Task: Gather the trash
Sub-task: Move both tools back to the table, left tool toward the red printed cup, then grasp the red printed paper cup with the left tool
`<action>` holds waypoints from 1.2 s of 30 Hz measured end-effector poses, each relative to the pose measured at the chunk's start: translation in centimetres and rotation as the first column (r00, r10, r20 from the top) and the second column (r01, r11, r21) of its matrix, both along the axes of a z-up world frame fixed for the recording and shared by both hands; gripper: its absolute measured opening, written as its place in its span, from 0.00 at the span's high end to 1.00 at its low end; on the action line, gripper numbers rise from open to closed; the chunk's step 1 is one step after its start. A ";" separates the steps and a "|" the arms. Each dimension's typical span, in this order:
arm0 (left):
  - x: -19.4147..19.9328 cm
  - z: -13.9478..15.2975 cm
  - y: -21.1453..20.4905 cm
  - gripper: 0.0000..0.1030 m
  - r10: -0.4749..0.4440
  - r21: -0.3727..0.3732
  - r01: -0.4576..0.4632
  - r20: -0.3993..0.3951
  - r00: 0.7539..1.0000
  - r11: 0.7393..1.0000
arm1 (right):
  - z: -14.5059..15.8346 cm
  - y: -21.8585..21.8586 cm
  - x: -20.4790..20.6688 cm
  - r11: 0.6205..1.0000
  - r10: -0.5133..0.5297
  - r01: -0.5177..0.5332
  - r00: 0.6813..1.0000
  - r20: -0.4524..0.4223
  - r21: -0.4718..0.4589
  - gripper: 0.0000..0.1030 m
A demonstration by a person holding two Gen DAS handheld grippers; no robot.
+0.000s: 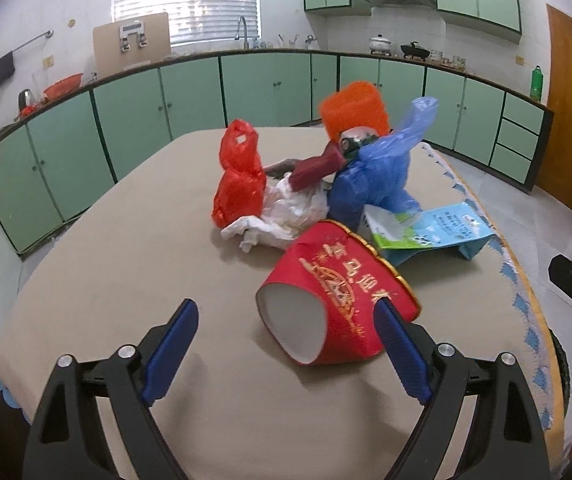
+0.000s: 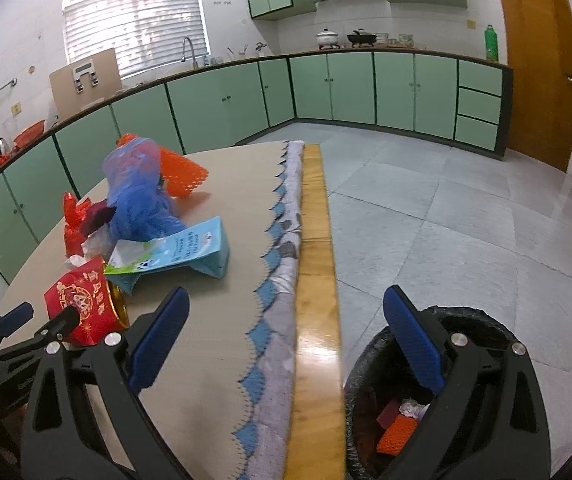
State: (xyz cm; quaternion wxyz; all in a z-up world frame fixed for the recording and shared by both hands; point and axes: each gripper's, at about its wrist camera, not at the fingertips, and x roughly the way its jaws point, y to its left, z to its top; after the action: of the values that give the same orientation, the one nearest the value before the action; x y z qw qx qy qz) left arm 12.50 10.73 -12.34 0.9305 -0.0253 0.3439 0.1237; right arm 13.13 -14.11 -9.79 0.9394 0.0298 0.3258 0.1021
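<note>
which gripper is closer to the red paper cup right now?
Left. The left gripper is open right at the red paper cup, fingers either side of it. The right gripper is open over the table edge, above the trash bin.

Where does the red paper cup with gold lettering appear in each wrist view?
Left wrist: red paper cup lies on its side at centre, just ahead of the open left gripper.
Right wrist: lower left, behind the left gripper's tips.
Shared landmark: the light blue carton lies just beyond it.
</note>
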 end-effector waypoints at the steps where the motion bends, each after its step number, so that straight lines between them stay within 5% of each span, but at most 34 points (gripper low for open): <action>1: 0.0 -0.1 0.2 0.15 0.003 -0.002 -0.003 -0.003 1.000 1.000 | 0.0 0.2 0.0 1.000 0.003 -0.003 1.000 0.000 -0.002 0.08; 16: 0.8 0.1 4.0 0.15 0.073 0.023 -0.073 -0.012 0.997 0.997 | -0.2 2.0 0.4 0.999 0.042 -0.042 0.999 -0.005 -0.019 0.08; 27: 0.9 0.5 0.3 0.11 -0.047 -0.017 0.047 0.007 0.999 0.999 | -0.4 1.6 0.9 0.999 0.032 -0.032 0.999 -0.007 -0.020 0.08; 36: 2.7 -1.1 0.2 0.10 0.002 -0.003 -0.002 -0.051 0.999 1.000 | -0.5 1.3 1.3 0.999 0.028 -0.028 1.000 -0.003 -0.026 0.08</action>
State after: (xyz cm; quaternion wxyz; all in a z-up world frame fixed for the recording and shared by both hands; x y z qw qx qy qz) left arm 15.21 10.90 -13.42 0.9212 -0.0237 0.3678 0.1249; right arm 14.46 -12.85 -10.29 0.9377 0.0131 0.3288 0.1111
